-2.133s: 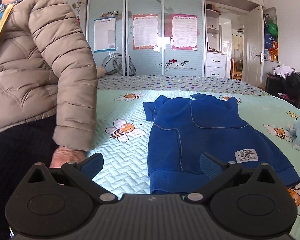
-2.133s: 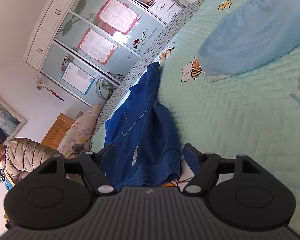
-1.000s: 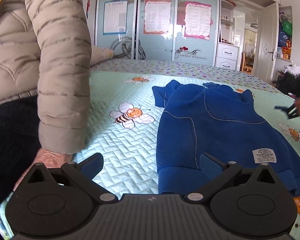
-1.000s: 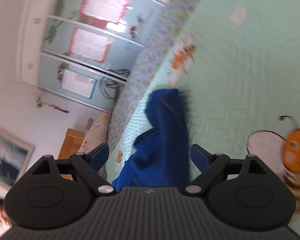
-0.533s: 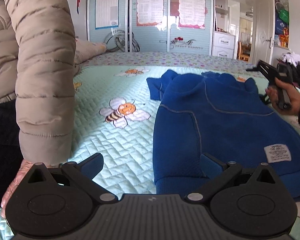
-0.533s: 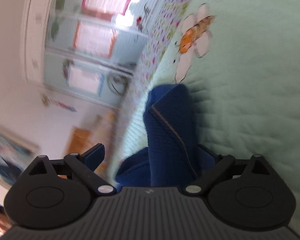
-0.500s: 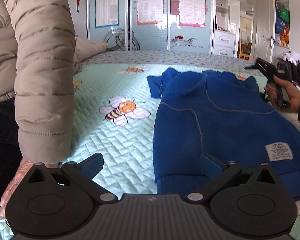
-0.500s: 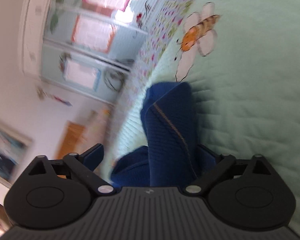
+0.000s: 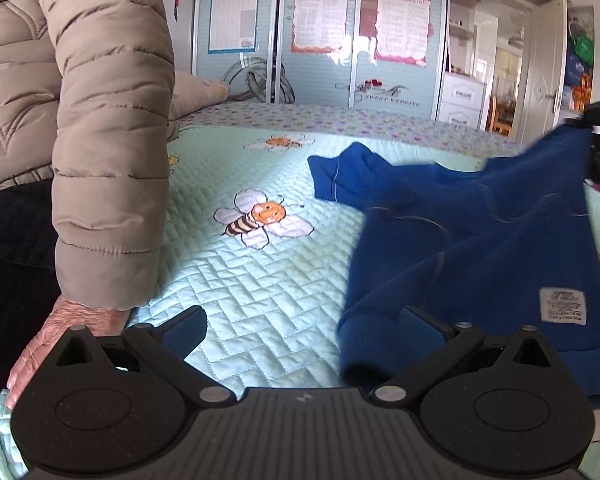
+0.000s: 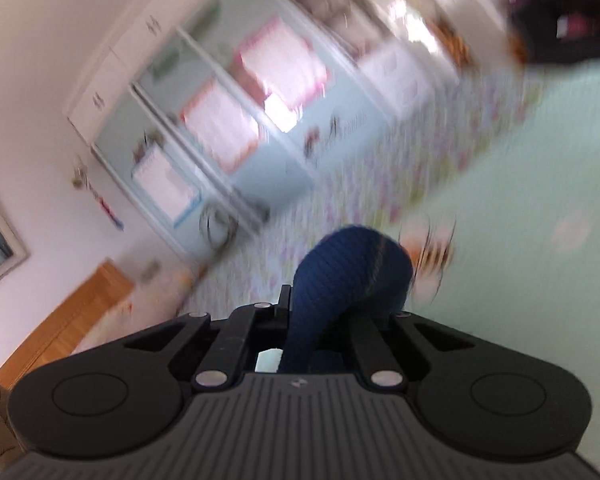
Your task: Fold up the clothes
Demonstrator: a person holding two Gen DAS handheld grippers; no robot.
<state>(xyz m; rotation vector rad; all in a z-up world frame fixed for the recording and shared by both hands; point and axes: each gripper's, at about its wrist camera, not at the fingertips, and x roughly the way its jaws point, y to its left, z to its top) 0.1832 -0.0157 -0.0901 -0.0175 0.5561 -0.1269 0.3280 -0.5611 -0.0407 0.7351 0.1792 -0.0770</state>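
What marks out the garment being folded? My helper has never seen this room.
On the mint-green quilted bedspread printed with cartoon bees lies a blue sweatshirt. It is the only dark blue piece, with a small white label near its hem.

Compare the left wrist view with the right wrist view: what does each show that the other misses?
Only the left wrist view shows the left gripper open over the quilt, the white label, a puffy beige sleeve and the lifted sleeve end held high at the right.

Only the right wrist view shows the right gripper shut on that fabric, plus a wooden headboard.

Both show the blue sweater, wardrobe doors and quilt.
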